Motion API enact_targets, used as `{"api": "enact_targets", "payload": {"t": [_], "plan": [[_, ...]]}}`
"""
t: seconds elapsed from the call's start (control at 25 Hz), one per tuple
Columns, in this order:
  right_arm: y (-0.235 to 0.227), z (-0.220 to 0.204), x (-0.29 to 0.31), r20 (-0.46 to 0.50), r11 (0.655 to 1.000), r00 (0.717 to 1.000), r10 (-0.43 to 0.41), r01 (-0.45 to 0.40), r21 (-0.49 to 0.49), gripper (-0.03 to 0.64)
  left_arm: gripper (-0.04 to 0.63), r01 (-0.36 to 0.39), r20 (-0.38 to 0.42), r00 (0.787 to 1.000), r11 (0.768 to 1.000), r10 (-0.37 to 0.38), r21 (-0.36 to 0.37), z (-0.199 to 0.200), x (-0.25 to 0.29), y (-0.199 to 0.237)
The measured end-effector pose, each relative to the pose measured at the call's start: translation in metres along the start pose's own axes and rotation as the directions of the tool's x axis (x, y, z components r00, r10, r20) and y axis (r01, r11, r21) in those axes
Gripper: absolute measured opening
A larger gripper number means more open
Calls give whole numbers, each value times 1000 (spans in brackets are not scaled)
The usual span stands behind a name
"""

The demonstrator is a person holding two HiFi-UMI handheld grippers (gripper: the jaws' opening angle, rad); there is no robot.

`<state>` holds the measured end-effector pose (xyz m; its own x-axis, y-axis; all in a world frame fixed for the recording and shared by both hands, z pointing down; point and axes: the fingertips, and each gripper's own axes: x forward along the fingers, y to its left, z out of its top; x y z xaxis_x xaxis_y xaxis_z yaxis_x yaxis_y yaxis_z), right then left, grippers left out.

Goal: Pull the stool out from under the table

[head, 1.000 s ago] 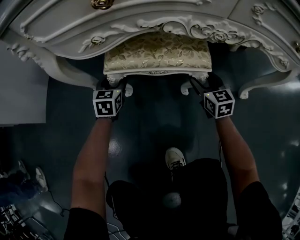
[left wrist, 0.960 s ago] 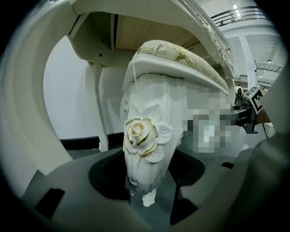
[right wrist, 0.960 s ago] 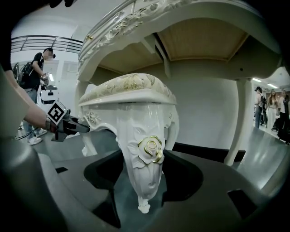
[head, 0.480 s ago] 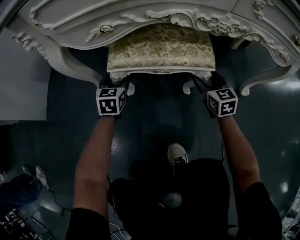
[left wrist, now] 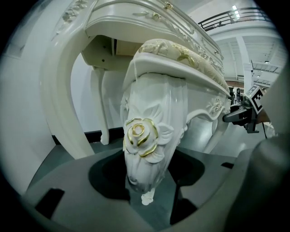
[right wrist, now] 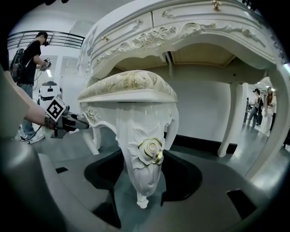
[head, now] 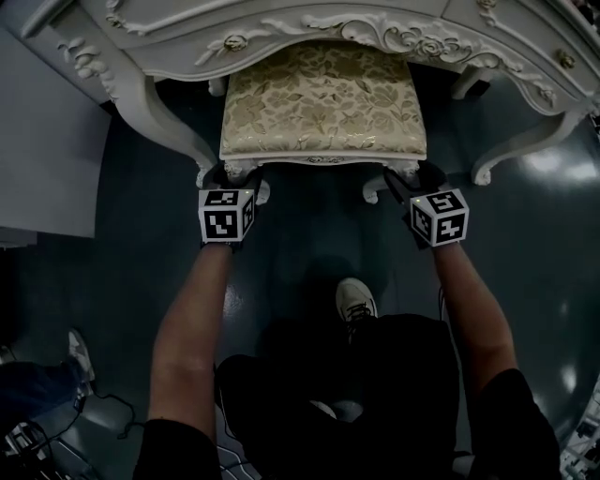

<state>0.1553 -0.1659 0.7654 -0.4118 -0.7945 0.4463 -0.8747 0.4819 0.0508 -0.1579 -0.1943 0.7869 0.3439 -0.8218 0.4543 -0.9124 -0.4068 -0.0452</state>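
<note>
With the left tool (head: 232,178) clamped on the near-left carved white leg (left wrist: 149,136) and the right tool (head: 411,180) on the near-right leg (right wrist: 143,158) of the gold-floral cushioned white stool (head: 323,98), whose far edge sits under the ornate white table (head: 281,28), both should pull evenly nearward.

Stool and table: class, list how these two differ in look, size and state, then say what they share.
The stool has a gold-patterned cushion top; the table is carved white, uncushioned. The stool is lower and narrower, standing partly beneath the table. The left gripper and right gripper each hold the stool by a leg in their jaws; neither holds the table. Both are white with carved, curved legs.
</note>
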Motion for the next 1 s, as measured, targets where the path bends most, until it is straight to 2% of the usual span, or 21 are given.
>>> {"api": "enact_targets", "payload": {"t": [0.16,0.6,1.0], "plan": [[6,2,0,-14,1000,1000,-10,10,22,282,255,23,-14,1000,1000,-23,7,4,1,6],[1,0,1,-48,1000,998,26,-25,10,282,255,-6,-40,999,1000,6,-21,-4,-6,-1],[-1,2,-2,-89,998,994,56,-55,13,282,255,-5,-83,997,999,3,-33,-5,-13,-7]]}}
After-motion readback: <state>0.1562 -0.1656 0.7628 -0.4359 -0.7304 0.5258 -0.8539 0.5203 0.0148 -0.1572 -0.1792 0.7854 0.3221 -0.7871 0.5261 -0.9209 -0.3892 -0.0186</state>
